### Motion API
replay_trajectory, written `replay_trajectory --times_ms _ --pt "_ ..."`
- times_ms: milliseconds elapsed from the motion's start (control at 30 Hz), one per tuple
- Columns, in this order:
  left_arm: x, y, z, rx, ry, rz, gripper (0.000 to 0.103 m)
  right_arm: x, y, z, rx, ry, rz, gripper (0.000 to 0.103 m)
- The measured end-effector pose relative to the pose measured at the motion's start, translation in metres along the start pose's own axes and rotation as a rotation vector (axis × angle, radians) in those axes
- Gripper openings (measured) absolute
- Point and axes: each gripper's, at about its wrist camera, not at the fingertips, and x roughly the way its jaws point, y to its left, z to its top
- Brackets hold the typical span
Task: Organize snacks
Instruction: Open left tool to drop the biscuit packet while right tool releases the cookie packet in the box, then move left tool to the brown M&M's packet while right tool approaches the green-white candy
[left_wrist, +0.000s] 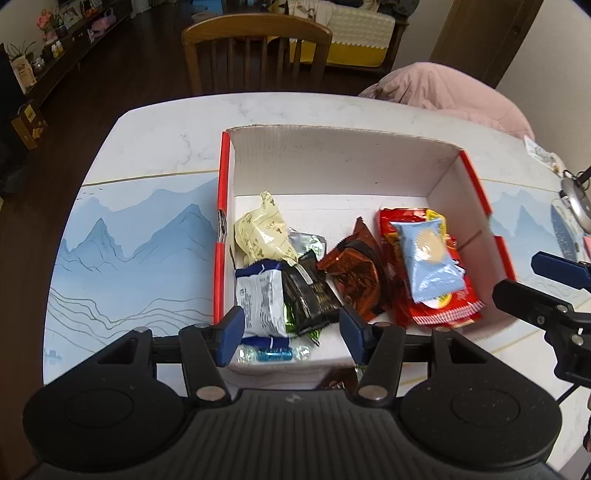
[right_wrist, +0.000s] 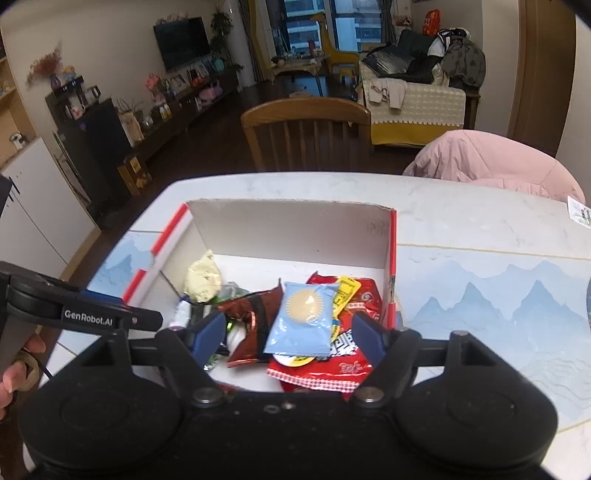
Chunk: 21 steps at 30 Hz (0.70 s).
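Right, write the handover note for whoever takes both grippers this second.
Left gripper: open, empty, at the box's near edge above the white-and-blue packet.
Right gripper: open, empty, over the light blue packet.
Box: on the table, holding the cream packet, brown packet, black packet and red packets.
Done: snacks lie loose in the box.
Left: perhaps tidying them; something brown shows just outside the near wall.

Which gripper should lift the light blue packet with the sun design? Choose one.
Right. The right gripper hangs open directly over the light blue sun-printed packet; the left gripper hovers over the white-and-blue wrapper.
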Motion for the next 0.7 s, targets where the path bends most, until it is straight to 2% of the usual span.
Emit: replay_trajectory --times_ms 300,600,700 --pt "-0.034 0.001 -0.026 0.016 -0.072 -0.032 0.066 -0.028 0.012 -0.013 0.001 -0.040 0.033 0.087" --pt "-0.049 0.003 -0.052 0.022 -0.104 -0.024 0.067 -0.042 0.015 -0.032 0.036 -0.053 0.061 0.096" --pt "-0.050 0.004 -0.061 0.025 -0.112 -0.016 0.075 -0.043 0.015 -0.040 0.044 -0.053 0.065 0.101"
